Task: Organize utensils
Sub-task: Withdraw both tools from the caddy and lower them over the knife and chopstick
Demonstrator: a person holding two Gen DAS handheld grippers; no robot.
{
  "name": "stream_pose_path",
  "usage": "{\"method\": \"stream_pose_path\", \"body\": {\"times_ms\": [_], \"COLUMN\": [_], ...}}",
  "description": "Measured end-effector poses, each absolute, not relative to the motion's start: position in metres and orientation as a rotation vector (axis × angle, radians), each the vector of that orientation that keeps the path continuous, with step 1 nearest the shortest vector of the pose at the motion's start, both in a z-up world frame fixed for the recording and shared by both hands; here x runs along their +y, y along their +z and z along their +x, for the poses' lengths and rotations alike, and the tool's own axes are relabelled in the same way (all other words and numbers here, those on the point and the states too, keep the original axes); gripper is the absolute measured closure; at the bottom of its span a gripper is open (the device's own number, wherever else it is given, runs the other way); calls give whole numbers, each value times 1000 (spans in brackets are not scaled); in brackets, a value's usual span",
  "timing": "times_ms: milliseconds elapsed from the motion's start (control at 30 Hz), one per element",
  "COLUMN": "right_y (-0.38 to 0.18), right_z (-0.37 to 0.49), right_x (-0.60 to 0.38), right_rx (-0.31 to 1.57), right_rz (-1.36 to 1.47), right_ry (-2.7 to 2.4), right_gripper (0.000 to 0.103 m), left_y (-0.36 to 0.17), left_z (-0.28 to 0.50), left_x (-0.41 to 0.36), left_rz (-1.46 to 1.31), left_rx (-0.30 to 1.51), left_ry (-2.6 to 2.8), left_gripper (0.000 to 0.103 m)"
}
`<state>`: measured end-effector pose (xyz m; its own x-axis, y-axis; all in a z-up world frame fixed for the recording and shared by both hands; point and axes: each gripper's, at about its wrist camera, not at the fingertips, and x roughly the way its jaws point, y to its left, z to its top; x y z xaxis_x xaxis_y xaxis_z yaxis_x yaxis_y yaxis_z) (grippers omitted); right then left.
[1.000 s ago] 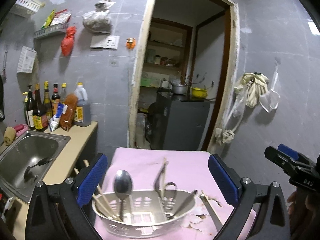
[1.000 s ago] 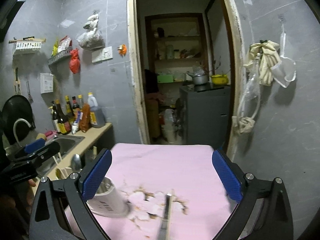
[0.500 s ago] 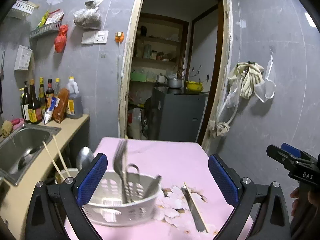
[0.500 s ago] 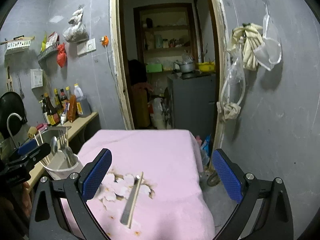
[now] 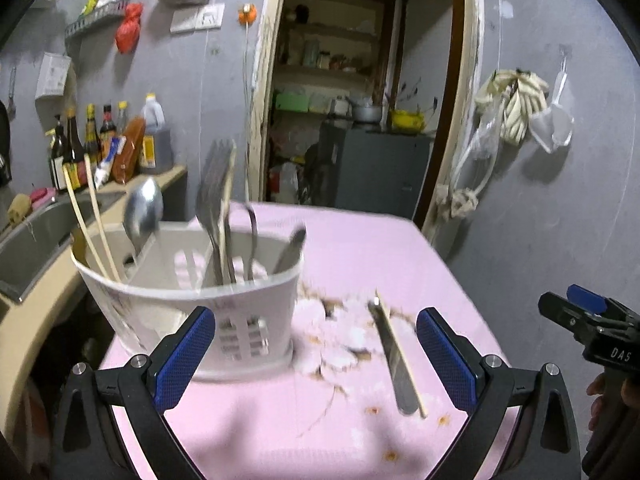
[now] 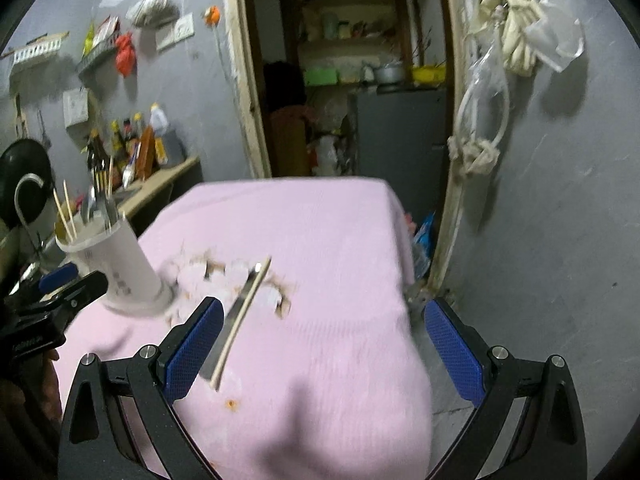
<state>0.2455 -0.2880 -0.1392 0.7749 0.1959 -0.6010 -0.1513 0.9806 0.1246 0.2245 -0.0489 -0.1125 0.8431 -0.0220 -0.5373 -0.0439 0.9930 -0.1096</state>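
A white utensil basket (image 5: 208, 308) stands on the pink-covered table (image 5: 360, 248), holding chopsticks (image 5: 92, 224), a spoon (image 5: 142, 208), forks (image 5: 218, 200) and other cutlery. To its right a knife (image 5: 390, 352) and a single chopstick (image 5: 400, 354) lie side by side on the cloth. My left gripper (image 5: 316, 356) is open just in front of the basket, nothing between its fingers. My right gripper (image 6: 322, 348) is open too, and the knife (image 6: 236, 320) and chopstick (image 6: 244, 320) lie by its left finger (image 6: 196, 348). The basket (image 6: 116, 268) stands far left in that view.
A counter with a sink (image 5: 36, 236) and sauce bottles (image 5: 104, 140) runs along the left of the table. Behind the table a doorway (image 5: 360, 92) opens onto a grey cabinet (image 5: 380, 172). A grey wall with hanging bags (image 6: 520, 40) is close on the right.
Both views have drawn back and shifted: the basket now looms larger in the left wrist view, and the knife and chopstick sit closer to the right gripper's left finger.
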Motion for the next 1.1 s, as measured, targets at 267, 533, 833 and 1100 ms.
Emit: {"method": "stream_pose_path", "body": {"times_ms": [267,533,833,1100], "right_y": [-185,-206,-219,-216], "right_z": [261,284,296,297], "right_x": [-264,-231,-210,-216], "right_rx": [740,819,901,897], "right_rz": [52,-5,-76,-109], "right_ry": [272,338,341,278], "right_gripper": [4,4,4,4], "left_y": [-155,-173,-174,-172], "left_z": [240,247,246,245], "left_x": [-44,-28,-26,-29], "left_rz": [-167,-260,-270,-260], "left_rx": [705,795,802,807], "left_ry": [2,26,31,14], "left_gripper": [2,2,2,2]}}
